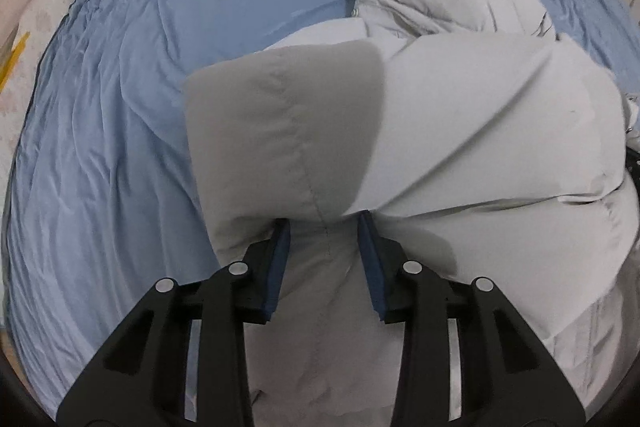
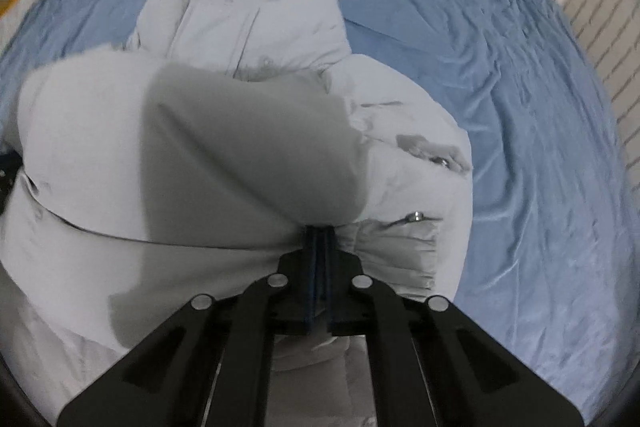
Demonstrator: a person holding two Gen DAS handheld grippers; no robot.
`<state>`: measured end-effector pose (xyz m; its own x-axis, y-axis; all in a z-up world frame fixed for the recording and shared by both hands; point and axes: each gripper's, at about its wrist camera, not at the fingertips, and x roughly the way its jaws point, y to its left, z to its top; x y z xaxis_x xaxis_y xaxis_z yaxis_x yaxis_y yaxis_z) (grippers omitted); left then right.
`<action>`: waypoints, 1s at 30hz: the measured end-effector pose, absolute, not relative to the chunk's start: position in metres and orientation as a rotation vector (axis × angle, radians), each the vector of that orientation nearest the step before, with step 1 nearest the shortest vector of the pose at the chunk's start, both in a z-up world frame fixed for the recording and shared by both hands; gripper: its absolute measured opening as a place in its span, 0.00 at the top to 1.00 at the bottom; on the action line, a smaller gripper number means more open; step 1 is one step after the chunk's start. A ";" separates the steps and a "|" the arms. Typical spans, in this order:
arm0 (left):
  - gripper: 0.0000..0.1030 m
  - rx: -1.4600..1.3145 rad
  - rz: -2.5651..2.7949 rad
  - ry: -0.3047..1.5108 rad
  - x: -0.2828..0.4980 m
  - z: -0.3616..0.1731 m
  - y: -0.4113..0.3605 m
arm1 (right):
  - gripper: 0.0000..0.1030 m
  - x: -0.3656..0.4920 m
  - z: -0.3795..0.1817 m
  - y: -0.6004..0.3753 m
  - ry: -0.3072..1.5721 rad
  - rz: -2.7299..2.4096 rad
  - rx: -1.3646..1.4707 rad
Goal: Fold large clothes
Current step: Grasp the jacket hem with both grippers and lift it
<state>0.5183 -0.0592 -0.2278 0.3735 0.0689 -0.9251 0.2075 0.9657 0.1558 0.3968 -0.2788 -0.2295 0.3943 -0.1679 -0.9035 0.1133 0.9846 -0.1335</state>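
A puffy light-grey jacket [image 1: 480,115] lies bunched on a blue bedsheet [image 1: 100,147]. My left gripper [image 1: 323,223] points down at it. Its blue pads [image 1: 280,247] squeeze a thick padded fold that bulges up beyond the tips. In the right wrist view the same jacket [image 2: 100,131] fills the left and middle. My right gripper [image 2: 320,229] has its pads together, with gathered fabric drawn into the tips under a shaded fold. A metal zip pull [image 2: 416,215] shows just right of those tips. The collar end [image 2: 240,23] lies farther off.
The blue sheet [image 2: 540,147] spreads wrinkled around the jacket. A pale brick-patterned wall [image 2: 600,47] runs along the bed's far and right sides. Light floor [image 1: 36,27] shows past the bed's left edge.
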 end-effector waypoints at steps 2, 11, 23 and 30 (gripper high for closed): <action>0.64 0.285 -0.083 1.192 0.521 -0.232 -0.064 | 1.00 0.403 -0.234 -0.278 1.167 -0.181 -0.060; 0.64 0.295 -0.107 1.231 0.542 -0.247 -0.071 | 1.00 0.418 -0.246 -0.280 1.213 -0.150 -0.031; 0.64 0.324 -0.084 1.219 0.540 -0.255 -0.081 | 0.98 0.424 -0.256 -0.277 1.230 -0.146 -0.044; 0.64 0.326 -0.083 1.223 0.537 -0.265 -0.083 | 0.98 0.424 -0.259 -0.277 1.227 -0.147 -0.053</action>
